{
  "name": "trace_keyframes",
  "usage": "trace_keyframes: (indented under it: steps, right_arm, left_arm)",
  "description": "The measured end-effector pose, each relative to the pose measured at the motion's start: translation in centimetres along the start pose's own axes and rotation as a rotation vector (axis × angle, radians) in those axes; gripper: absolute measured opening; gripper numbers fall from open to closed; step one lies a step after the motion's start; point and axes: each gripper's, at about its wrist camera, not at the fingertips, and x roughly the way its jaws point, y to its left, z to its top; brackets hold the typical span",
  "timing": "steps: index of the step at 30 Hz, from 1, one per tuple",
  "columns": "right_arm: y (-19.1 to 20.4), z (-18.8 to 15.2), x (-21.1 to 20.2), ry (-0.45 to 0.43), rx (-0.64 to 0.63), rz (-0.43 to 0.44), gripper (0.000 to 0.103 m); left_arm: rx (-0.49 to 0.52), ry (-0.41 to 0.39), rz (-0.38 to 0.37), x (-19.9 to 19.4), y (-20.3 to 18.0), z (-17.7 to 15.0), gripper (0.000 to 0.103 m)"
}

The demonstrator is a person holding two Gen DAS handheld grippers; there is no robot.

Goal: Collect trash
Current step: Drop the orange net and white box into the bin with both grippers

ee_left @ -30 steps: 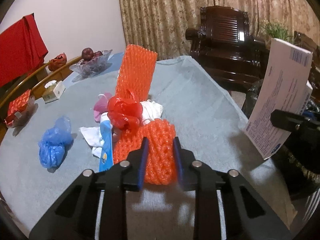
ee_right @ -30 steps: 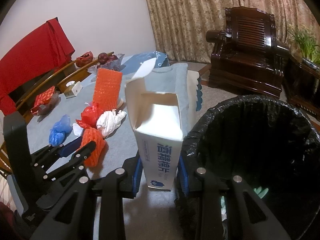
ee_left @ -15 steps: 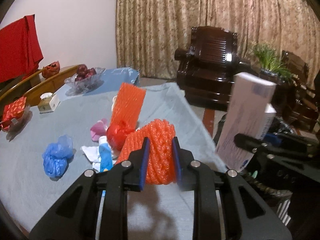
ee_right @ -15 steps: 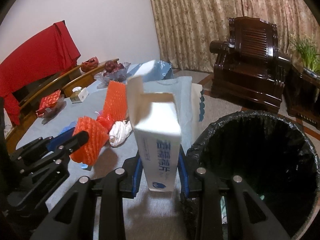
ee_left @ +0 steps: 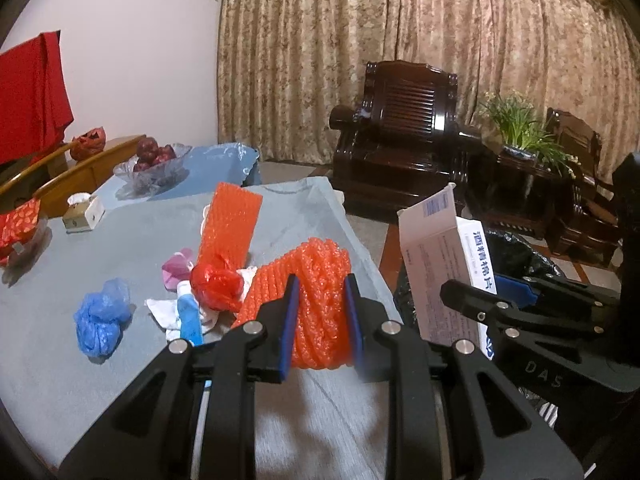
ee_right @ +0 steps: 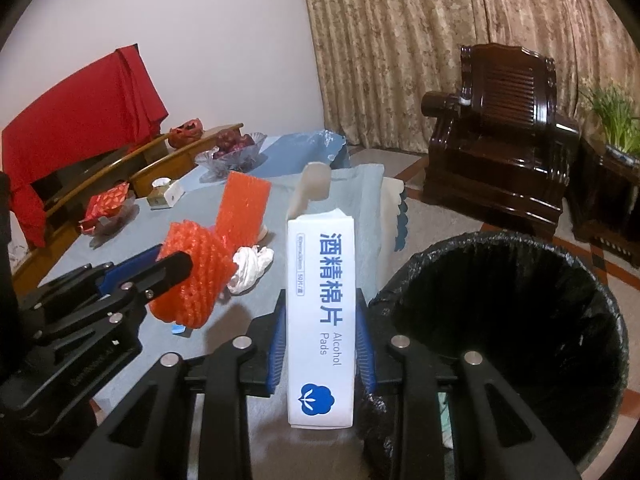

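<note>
My left gripper [ee_left: 319,294] is shut on an orange foam fruit net [ee_left: 320,280] and holds it lifted above the grey-blue table [ee_left: 120,240]; it also shows in the right wrist view [ee_right: 192,276]. My right gripper [ee_right: 322,312] is shut on a white alcohol pads box [ee_right: 320,300], held upright beside the rim of a black-lined trash bin [ee_right: 512,320]. The box also shows in the left wrist view [ee_left: 444,268]. On the table lie a second flat orange net [ee_left: 230,224], a red bag [ee_left: 214,282], a blue bag [ee_left: 102,316], white tissue [ee_right: 250,266] and a blue tube [ee_left: 190,318].
A glass bowl of fruit [ee_left: 154,164], a small tissue box [ee_left: 82,214] and a red packet [ee_left: 18,226] sit at the table's far side. A dark wooden armchair [ee_left: 404,140] and a potted plant [ee_left: 520,128] stand beyond the table.
My left gripper has lifted the orange net off the table and carried it right, toward the bin. My right gripper has turned the box so its printed face shows, staying beside the bin.
</note>
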Motion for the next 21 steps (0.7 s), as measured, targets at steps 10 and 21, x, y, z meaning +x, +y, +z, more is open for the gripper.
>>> trace_keyframes:
  steps: [10, 21]
  right_arm:
    - [-2.4, 1.2, -2.5, -0.058, 0.027, -0.045, 0.03]
    - [-9.3, 1.1, -6.0, -0.077, 0.084, -0.212, 0.03]
  left_arm:
    - [0.025, -0.031, -0.062, 0.1, -1.7, 1.3, 0.022]
    - [0.082, -0.022, -0.226, 2.6, -8.7, 2.6, 0.022]
